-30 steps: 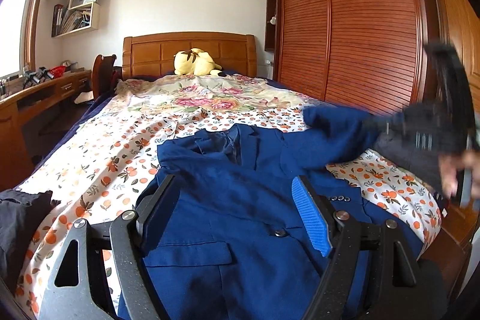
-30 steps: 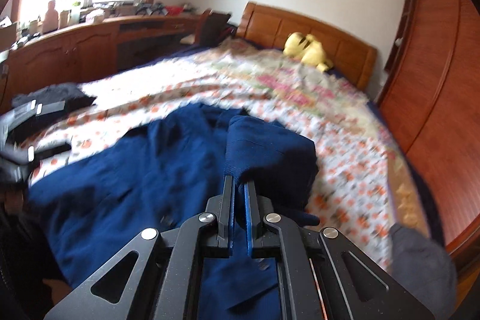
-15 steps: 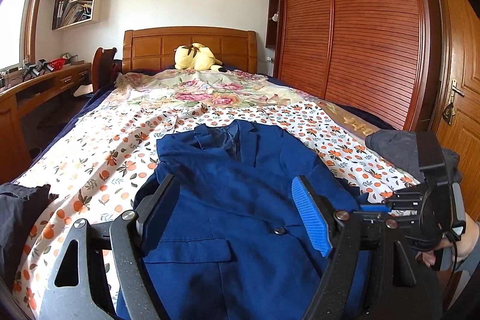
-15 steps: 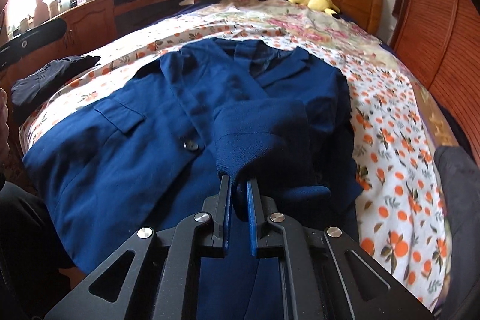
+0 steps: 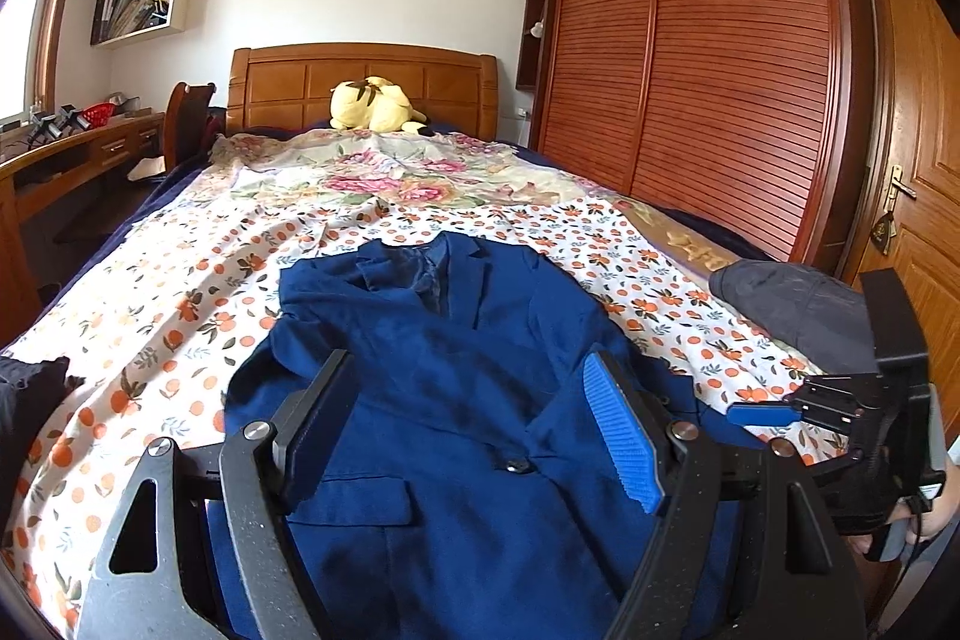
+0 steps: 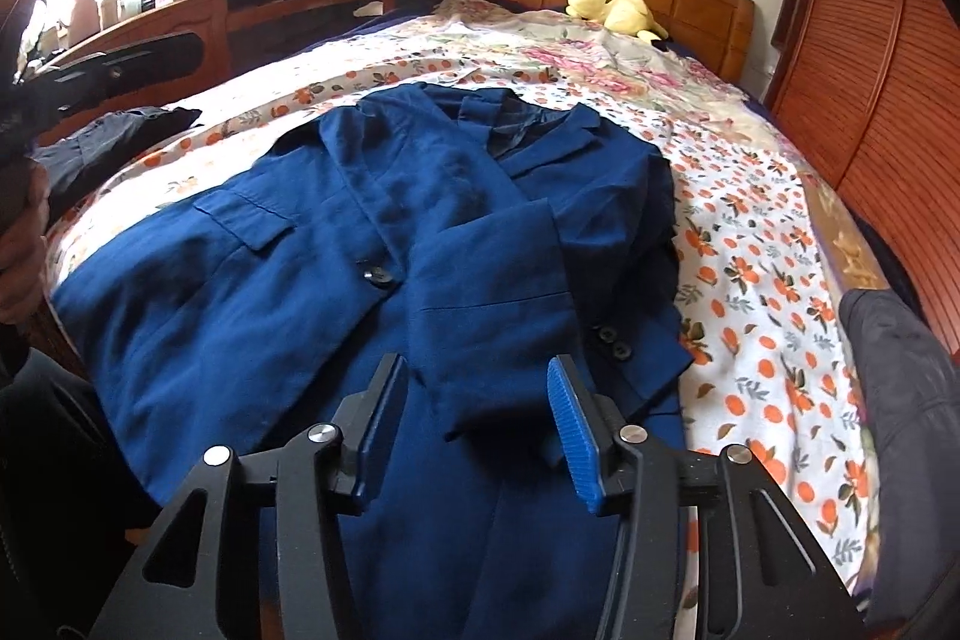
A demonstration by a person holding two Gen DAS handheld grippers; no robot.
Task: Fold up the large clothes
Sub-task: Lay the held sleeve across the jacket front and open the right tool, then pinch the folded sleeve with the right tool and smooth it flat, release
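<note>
Jaws of the left gripper (image 5: 468, 418) stand wide apart and empty above the lower front of the navy blazer (image 6: 336, 244), which lies face up on the bed (image 6: 750, 244) with its collar toward the headboard. Farther right, the right gripper (image 6: 474, 418) has its jaws opening: the folded-in sleeve (image 6: 498, 316) lies across the blazer's front with its cuff end between the blue pads, neither one pressing on it. A dark grey garment (image 6: 894, 400) sits at the bed's right edge, apart from the blazer.
</note>
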